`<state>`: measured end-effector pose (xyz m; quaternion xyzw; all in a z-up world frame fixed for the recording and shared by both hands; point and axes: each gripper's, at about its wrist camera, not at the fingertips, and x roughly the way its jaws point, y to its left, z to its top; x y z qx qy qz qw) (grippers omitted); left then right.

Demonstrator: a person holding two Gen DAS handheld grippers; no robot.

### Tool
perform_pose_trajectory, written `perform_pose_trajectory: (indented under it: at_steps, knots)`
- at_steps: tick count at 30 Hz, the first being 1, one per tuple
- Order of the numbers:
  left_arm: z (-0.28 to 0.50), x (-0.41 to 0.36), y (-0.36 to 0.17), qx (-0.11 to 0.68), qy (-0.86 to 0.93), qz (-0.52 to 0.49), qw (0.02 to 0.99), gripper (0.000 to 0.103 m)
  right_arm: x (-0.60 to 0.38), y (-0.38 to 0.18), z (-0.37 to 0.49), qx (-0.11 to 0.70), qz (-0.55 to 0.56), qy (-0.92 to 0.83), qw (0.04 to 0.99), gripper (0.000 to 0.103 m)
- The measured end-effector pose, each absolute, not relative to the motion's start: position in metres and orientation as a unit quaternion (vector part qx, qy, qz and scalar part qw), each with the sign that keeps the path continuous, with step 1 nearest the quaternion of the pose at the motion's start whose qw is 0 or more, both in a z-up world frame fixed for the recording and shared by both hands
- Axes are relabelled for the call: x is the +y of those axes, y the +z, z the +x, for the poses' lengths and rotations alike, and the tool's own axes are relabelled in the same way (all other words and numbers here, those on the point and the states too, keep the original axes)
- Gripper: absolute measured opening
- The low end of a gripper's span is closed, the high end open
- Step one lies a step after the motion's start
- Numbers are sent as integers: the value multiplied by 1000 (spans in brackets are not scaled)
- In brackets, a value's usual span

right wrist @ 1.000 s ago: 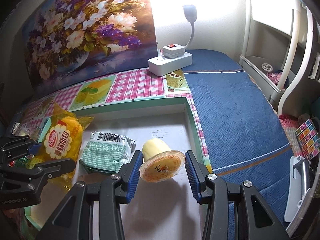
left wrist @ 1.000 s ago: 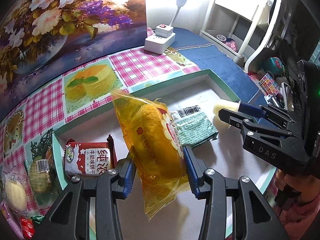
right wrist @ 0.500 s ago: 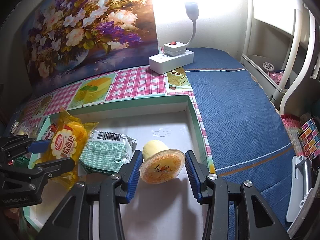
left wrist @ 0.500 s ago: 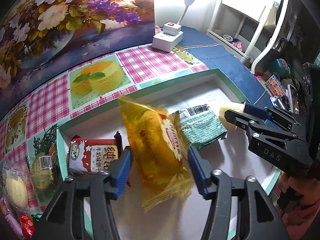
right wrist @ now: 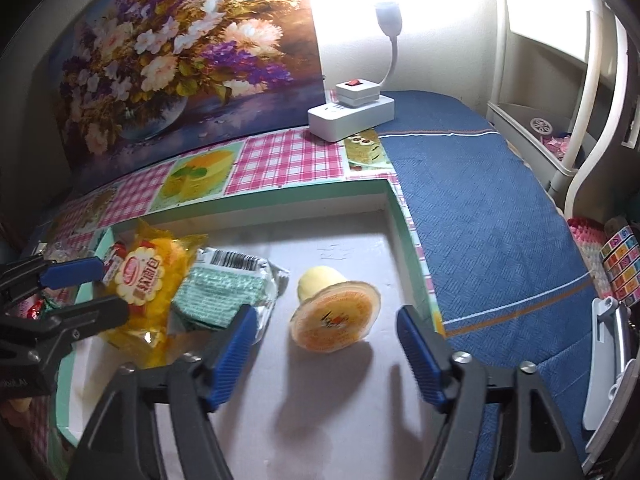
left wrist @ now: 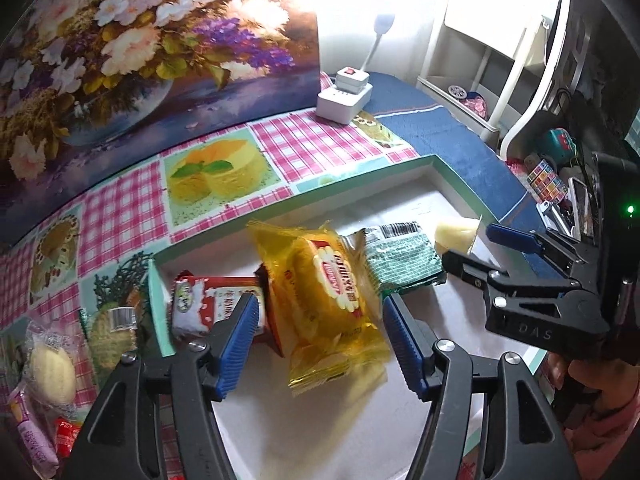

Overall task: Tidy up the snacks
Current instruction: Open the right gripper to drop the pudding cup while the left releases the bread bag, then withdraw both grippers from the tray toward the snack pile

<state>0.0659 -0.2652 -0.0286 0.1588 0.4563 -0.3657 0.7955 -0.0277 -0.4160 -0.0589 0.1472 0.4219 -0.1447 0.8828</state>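
Snacks are lying in our green-rimmed tray: yellow bread pack mid-left, jelly cup tipped near the right edge. Left gripper and right gripper both spread, holding nothing. That cup could roll if we bump it.

We've got the left gripper low and angled down, its blue pads spread wide with nothing pinched between them. The right gripper sits the same way, pads parted and clear of any contact. From the left wrist view the right gripper comes in from the right side, and we can see a bit of the hand gripping its handle.
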Motion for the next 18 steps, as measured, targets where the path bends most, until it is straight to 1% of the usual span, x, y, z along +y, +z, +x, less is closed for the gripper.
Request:
perform_pose_trajectory:
  at_steps: [2,3,4,7,9,18]
  knots:
    - [66,-260,-26,453,-361,158,800,70,-415,-58,-29,421,146,-147,883,89]
    - [66,-257,-25,450,-359,158,802,85,-414,-58,-30,421,148,-147,883,89]
    - [66,-254,-23,447,-359,156,805,95,-415,-58,-31,420,150,-146,883,89]
    - [64,-246,-19,439,-357,154,810,95,-414,-58,-32,420,157,-141,883,92]
    - [64,-242,-19,436,-352,154,814,95,-413,-57,-33,419,159,-139,883,102]
    - [66,-227,-25,439,-329,156,822,98,-407,-55,-35,415,163,-124,886,103]
